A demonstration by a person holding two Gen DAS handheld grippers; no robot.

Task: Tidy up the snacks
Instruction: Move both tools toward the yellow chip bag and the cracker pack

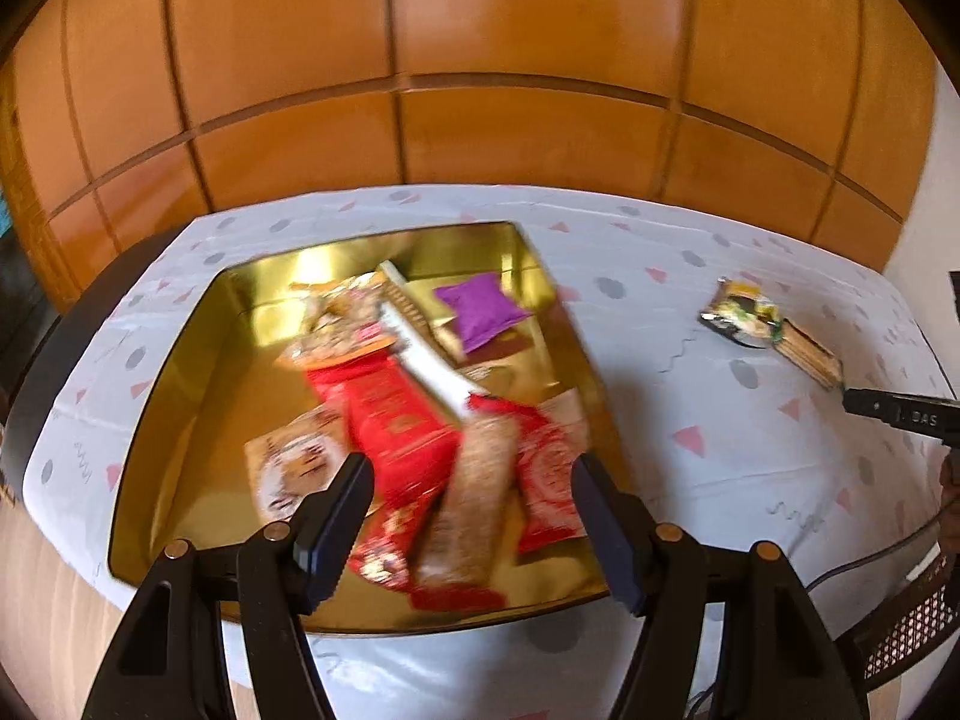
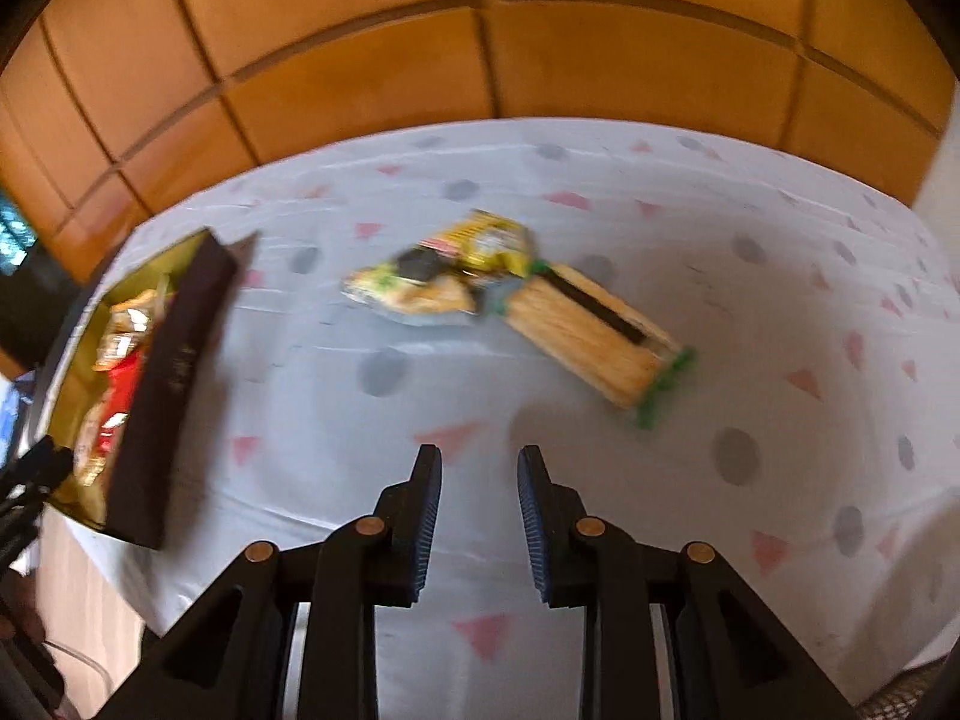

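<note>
A gold tin box (image 1: pixel 180 372) on the table holds several snack packets: red ones (image 1: pixel 396 414), a purple one (image 1: pixel 480 309), a brown bar (image 1: pixel 474 504). My left gripper (image 1: pixel 471 474) is open and empty, hovering over the box's near side above the red packets. On the cloth to the right lie a yellow-green snack packet (image 2: pixel 456 273) and a pack of biscuit sticks (image 2: pixel 594 336); both also show in the left wrist view (image 1: pixel 744 312). My right gripper (image 2: pixel 480 468) is open and empty, above the cloth just short of those two packs. The box shows at the left (image 2: pixel 174 372).
The table carries a white cloth with pink triangles and grey dots (image 2: pixel 780 276). A wooden panelled wall (image 1: pixel 480 60) stands behind the table. A chair with a woven seat (image 1: pixel 906 630) and a cable sit at the near right.
</note>
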